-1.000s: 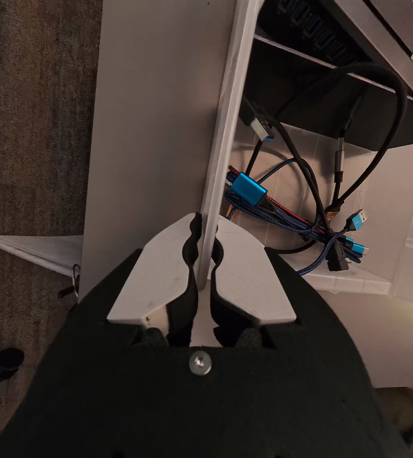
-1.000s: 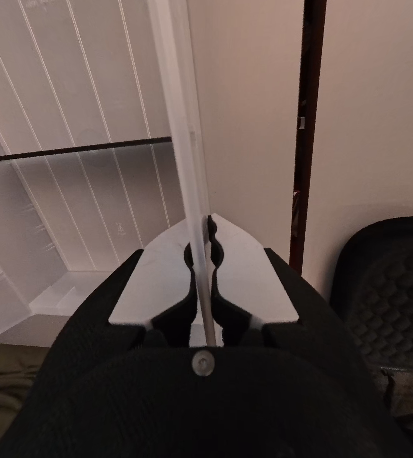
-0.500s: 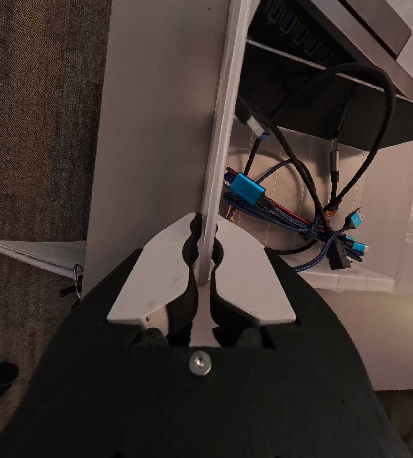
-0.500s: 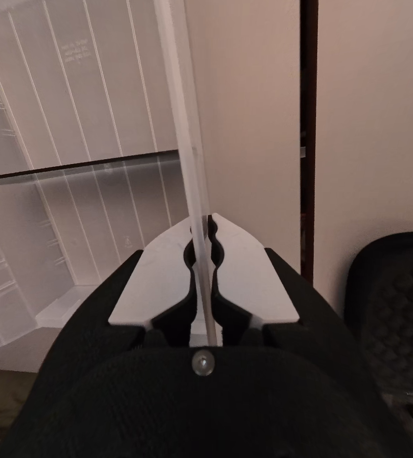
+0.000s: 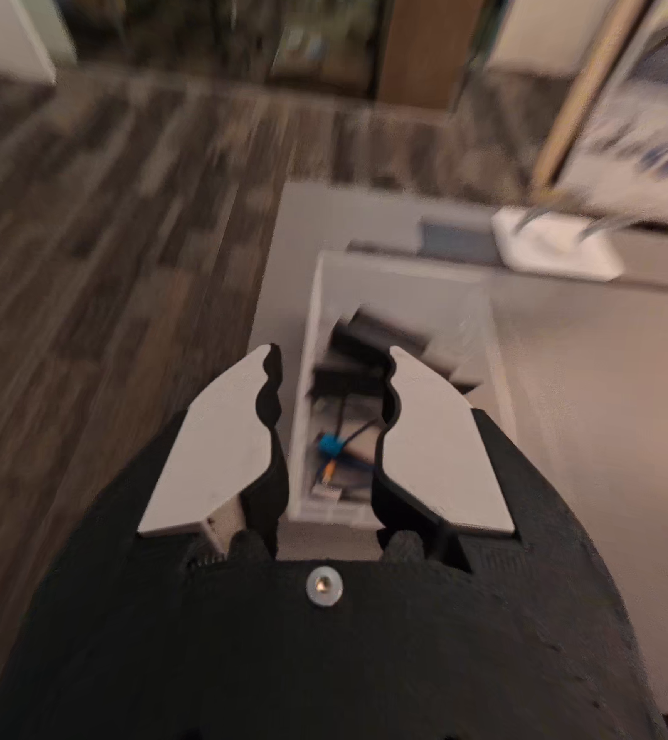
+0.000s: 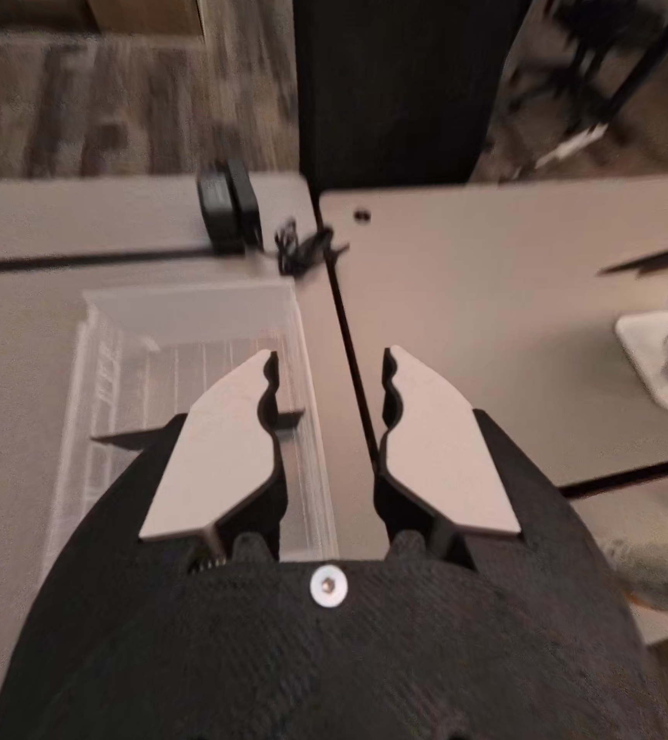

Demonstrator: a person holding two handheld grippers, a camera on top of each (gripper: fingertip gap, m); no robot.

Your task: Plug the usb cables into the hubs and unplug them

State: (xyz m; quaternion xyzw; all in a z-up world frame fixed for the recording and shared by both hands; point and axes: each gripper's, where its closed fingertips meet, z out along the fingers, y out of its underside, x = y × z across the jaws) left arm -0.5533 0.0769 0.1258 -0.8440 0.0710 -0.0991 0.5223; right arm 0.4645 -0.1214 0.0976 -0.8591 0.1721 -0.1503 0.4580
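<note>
Both views are motion-blurred. In the left wrist view a clear plastic bin (image 5: 311, 360) stands on the grey table. It holds tangled USB cables with a blue plug (image 5: 330, 445) and dark hubs (image 5: 348, 376) farther in. My left gripper (image 5: 332, 352) is open and empty, above the bin's near left wall. In the right wrist view the bin (image 6: 188, 308) shows as clear ribbed plastic with a dark divider (image 6: 288, 420). My right gripper (image 6: 329, 352) is open and empty, above the bin's right wall (image 6: 308, 400).
The grey table (image 5: 584, 400) ends at a wood-look floor (image 5: 104, 240) on the left. A white object (image 5: 552, 248) lies at the back right. In the right wrist view a seam (image 6: 348, 348) splits two tabletops, with black blocks (image 6: 228, 212), a cable tangle (image 6: 304, 248) and a white stand base (image 6: 660, 360). The grippers' ends are close to 105 centimetres from one another.
Both grippers were shut on the bin's side walls; now both are open and drawn back above it. The bin rests on the table and both cameras moved fast.
</note>
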